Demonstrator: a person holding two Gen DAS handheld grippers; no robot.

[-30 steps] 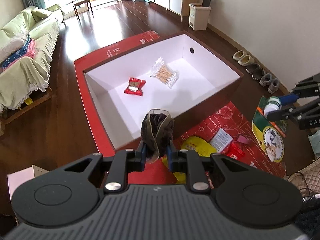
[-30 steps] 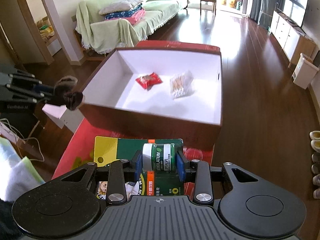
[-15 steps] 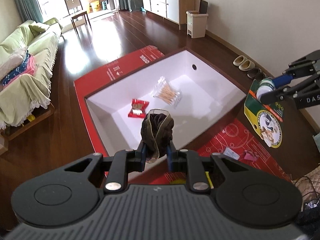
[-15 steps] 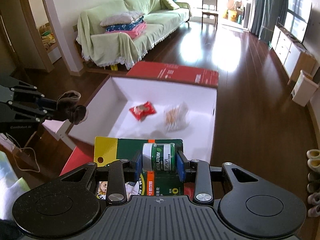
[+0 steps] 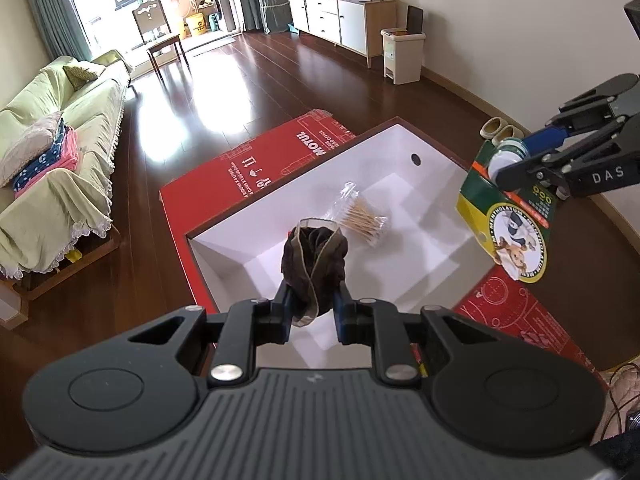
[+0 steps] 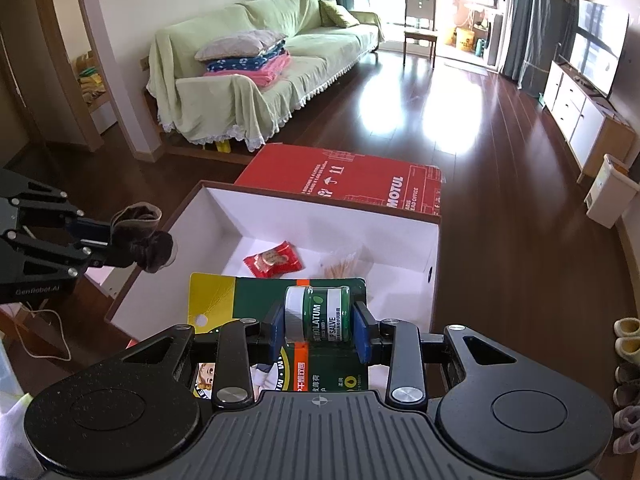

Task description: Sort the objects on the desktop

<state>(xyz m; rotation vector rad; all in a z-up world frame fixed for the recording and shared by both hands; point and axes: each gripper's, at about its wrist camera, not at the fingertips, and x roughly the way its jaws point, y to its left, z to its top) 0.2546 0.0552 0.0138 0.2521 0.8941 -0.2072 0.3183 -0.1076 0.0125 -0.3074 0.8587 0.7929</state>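
My left gripper [image 5: 313, 305] is shut on a rolled dark brown sock [image 5: 314, 258] and holds it above the near left part of the white-lined box [image 5: 436, 216]. My right gripper [image 6: 318, 330] is shut on a green lip salve jar on its card [image 6: 317, 313], held over the box's near edge; it also shows at the right of the left wrist view [image 5: 516, 162]. In the box lie a bag of cotton swabs [image 5: 362, 218] and a red snack packet [image 6: 272, 264]. The left gripper with the sock shows at the left of the right wrist view [image 6: 142, 238].
The box's red flap [image 6: 348, 180] lies open on its far side. A red printed mat [image 5: 516, 312] lies under the box at the near right. A sofa [image 6: 256, 76], shoes [image 5: 498, 128] by the wall and a waste bin [image 5: 402, 56] stand around on the dark wood floor.
Both grippers have risen and moved forward over the box with their loads. The loose items on the red mat have dropped out of the left view.
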